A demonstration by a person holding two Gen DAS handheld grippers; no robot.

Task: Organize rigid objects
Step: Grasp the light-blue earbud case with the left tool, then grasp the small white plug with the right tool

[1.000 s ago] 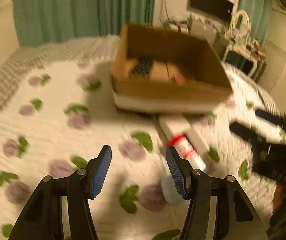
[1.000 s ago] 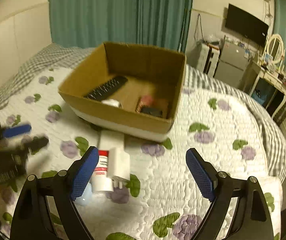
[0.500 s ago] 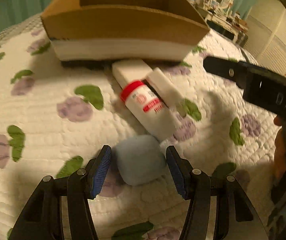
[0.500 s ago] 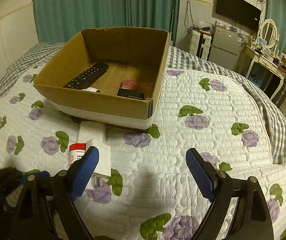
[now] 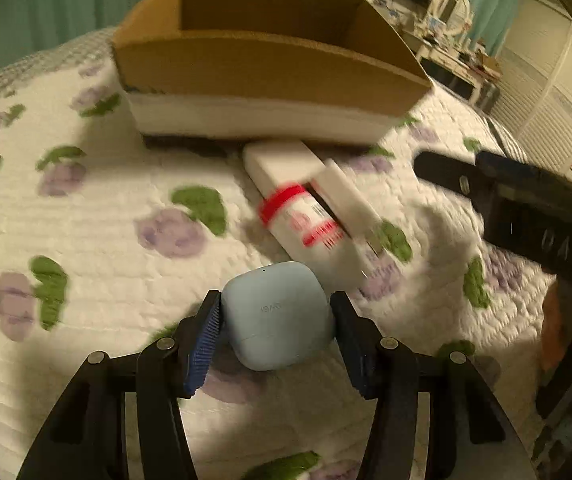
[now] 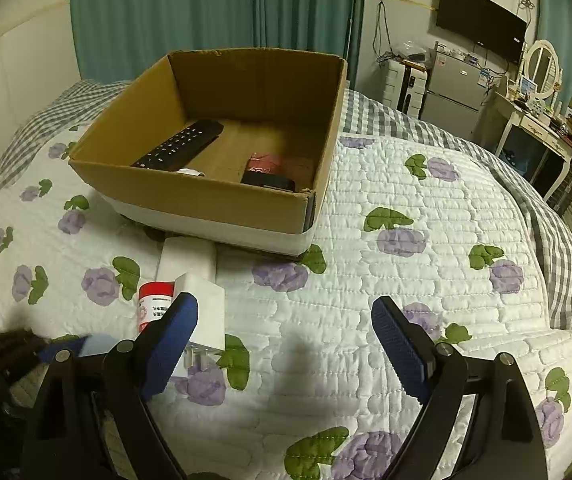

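My left gripper (image 5: 276, 332) is shut on a pale blue earbud case (image 5: 278, 314) just above the quilt. Behind it lie a white bottle with a red cap (image 5: 305, 228), a white charger plug (image 5: 345, 196) and a flat white box (image 5: 282, 160). The cardboard box (image 5: 270, 60) stands beyond them. My right gripper (image 6: 286, 344) is open and empty over the quilt, right of the same bottle (image 6: 154, 300) and plug (image 6: 206, 312). In the right wrist view the cardboard box (image 6: 206, 200) holds a black remote (image 6: 178, 144), a pink item (image 6: 262, 162) and a black item (image 6: 268, 180).
The bed has a white quilt with purple flowers (image 6: 401, 240) and a grey checked blanket (image 6: 557, 240) along its far edge. Green curtains (image 6: 206, 12), a small fridge (image 6: 453, 88) and a dressing table (image 6: 533, 120) stand behind the bed.
My left gripper dropped toward the quilt, moved onto the blue case and closed on it. My right gripper stayed open and shifted slightly.
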